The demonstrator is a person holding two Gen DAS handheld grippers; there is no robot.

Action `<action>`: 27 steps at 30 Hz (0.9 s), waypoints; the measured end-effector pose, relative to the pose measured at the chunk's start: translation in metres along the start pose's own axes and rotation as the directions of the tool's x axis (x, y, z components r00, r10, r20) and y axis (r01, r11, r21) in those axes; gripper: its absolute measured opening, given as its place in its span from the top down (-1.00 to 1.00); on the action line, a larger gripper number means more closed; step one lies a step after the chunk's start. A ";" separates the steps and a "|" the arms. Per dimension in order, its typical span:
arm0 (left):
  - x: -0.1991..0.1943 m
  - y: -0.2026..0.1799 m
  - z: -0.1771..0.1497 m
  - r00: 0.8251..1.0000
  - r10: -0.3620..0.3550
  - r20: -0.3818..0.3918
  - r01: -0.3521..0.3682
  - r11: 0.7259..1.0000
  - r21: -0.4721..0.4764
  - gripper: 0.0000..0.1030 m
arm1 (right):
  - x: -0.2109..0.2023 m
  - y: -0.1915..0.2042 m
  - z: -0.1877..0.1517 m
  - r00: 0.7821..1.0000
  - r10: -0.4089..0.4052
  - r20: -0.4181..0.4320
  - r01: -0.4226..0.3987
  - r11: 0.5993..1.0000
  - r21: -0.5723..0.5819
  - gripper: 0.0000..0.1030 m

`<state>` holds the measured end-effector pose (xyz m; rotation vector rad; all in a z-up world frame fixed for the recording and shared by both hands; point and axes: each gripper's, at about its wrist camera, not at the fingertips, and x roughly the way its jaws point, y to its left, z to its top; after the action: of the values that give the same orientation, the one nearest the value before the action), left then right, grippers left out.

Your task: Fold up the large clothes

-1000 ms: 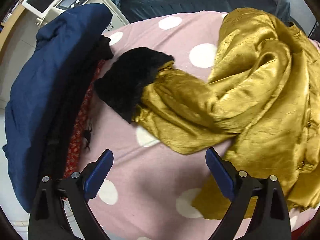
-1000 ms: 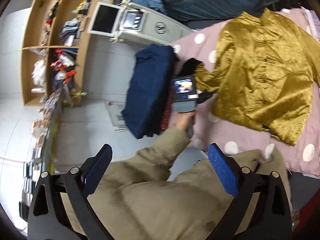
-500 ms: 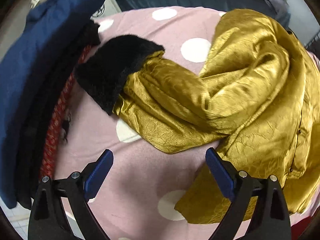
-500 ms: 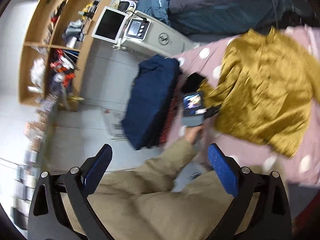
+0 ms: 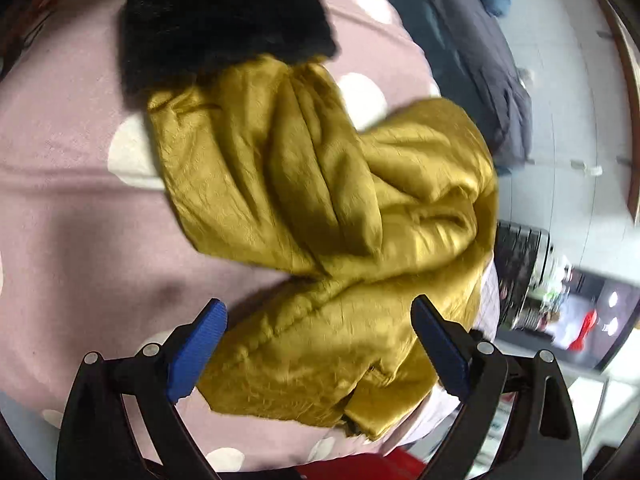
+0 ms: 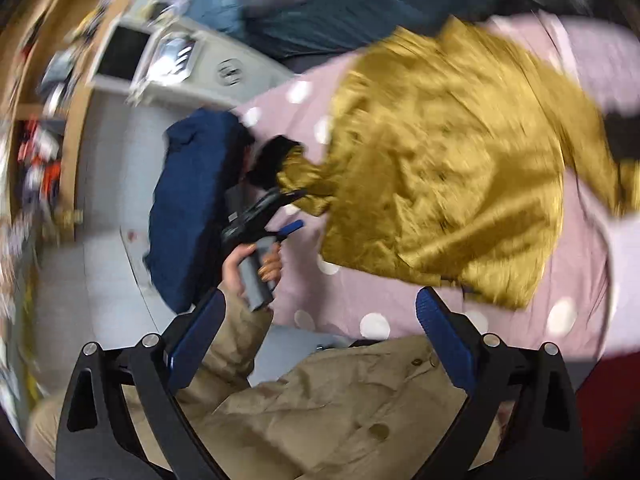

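Gold satin jacket with black furry cuffs [image 6: 448, 184] lies spread on a pink bedsheet with white dots [image 6: 576, 264], its body crumpled and one sleeve reaching out toward a pile of folded dark-blue clothes [image 6: 188, 212] at the sheet's edge. Nothing is folded yet, so the step in hand looks like the reach for that sleeve, the first fold of the job.

The left tool [image 5: 320, 344] hovers low over the rumpled sleeve [image 5: 280, 168], blue pads wide apart and gripping nothing; gold cloth lies between and beneath them. The right tool [image 6: 320, 340] is also spread wide and empty, held well back above the person's tan coat sleeve [image 6: 320, 412].

Next, I judge, the left tool must drop onto a sleeve edge near the furry black cuff [image 5: 224, 20] and pinch a single layer (satin slips, so a deep bite would be wise), then carry it across the body.

The right view alone shows the whole jacket outline, the second cuff at the far right, the person's hand [image 6: 252, 264] on the left tool's grey handle, and the wooden shelves [image 6: 48, 92] behind, though blurred. The left view alone shows the sleeve's creases and the lower hem up close.
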<state>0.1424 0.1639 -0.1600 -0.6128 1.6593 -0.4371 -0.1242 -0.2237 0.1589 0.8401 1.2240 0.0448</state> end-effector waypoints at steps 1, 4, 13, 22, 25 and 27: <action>0.002 -0.001 0.009 1.000 -0.027 -0.006 0.027 1.000 -0.015 -0.77 | -0.010 0.022 -0.001 1.000 0.020 0.014 -0.019 0.998 -0.058 -0.85; 0.016 -0.016 0.033 0.998 -0.042 -0.043 0.042 0.999 -0.018 -0.77 | -0.041 0.081 -0.011 0.985 0.172 -0.013 -0.171 0.967 -0.188 -0.88; 0.086 -0.043 0.064 0.949 0.274 -0.156 -0.273 0.962 0.027 0.77 | -0.036 0.108 -0.009 0.980 0.181 -0.087 -0.192 0.971 -0.145 -0.89; -0.015 -0.139 0.043 0.883 0.283 0.375 -0.417 0.841 0.345 0.93 | 0.044 0.027 -0.003 0.999 -0.038 -0.035 0.032 0.987 -0.156 -0.89; -0.088 -0.175 0.036 0.789 0.192 0.584 -0.460 0.814 0.354 0.93 | 0.058 -0.052 -0.004 0.969 -0.239 0.055 0.240 0.971 -0.002 -0.89; -0.123 -0.181 0.041 0.727 0.173 0.664 -0.482 0.818 0.314 0.93 | 0.056 -0.107 -0.007 0.959 -0.261 0.109 0.246 0.959 0.137 -0.89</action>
<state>0.2231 0.0993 0.0370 -0.0441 0.9421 -0.3034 -0.1515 -0.2693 0.0506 0.7733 1.2153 -0.2911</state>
